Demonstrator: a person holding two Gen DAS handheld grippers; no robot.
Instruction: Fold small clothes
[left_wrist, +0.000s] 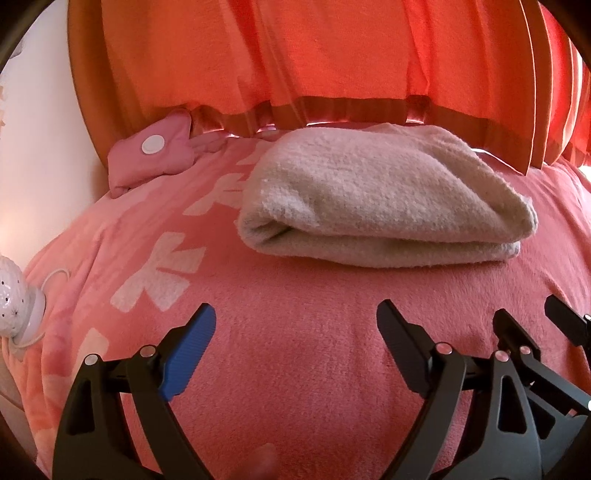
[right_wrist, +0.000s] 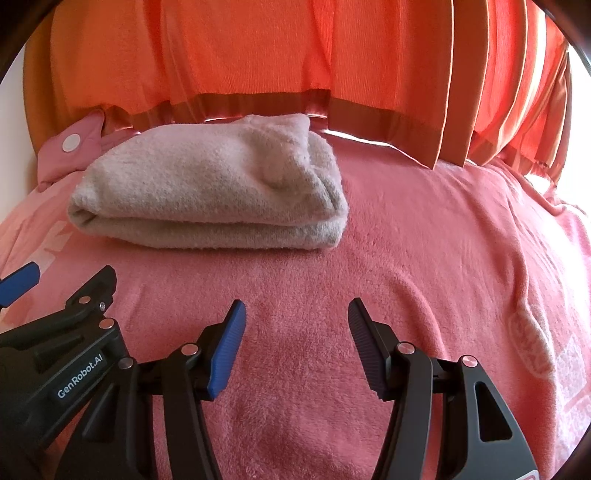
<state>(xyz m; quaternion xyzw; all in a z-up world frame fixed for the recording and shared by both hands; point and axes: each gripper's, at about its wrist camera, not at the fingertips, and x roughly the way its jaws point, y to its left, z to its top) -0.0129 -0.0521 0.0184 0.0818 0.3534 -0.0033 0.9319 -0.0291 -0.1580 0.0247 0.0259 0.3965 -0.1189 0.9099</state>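
A cream fluffy garment (left_wrist: 384, 199) lies folded in a thick bundle on the pink blanket (left_wrist: 295, 317); it also shows in the right wrist view (right_wrist: 207, 188), ahead and left. My left gripper (left_wrist: 295, 325) is open and empty, held over the blanket short of the bundle. My right gripper (right_wrist: 295, 325) is open and empty, beside the left one, also short of the bundle. The right gripper (left_wrist: 528, 325) shows at the right of the left wrist view, and the left gripper (right_wrist: 62, 280) shows at the left of the right wrist view.
An orange curtain (left_wrist: 332, 55) hangs behind the bed, its hem just behind the bundle. A small pink pouch with a white disc (left_wrist: 151, 151) lies at the back left. A white perforated lamp (left_wrist: 18, 295) stands at the left edge. The blanket (right_wrist: 443, 258) spreads to the right.
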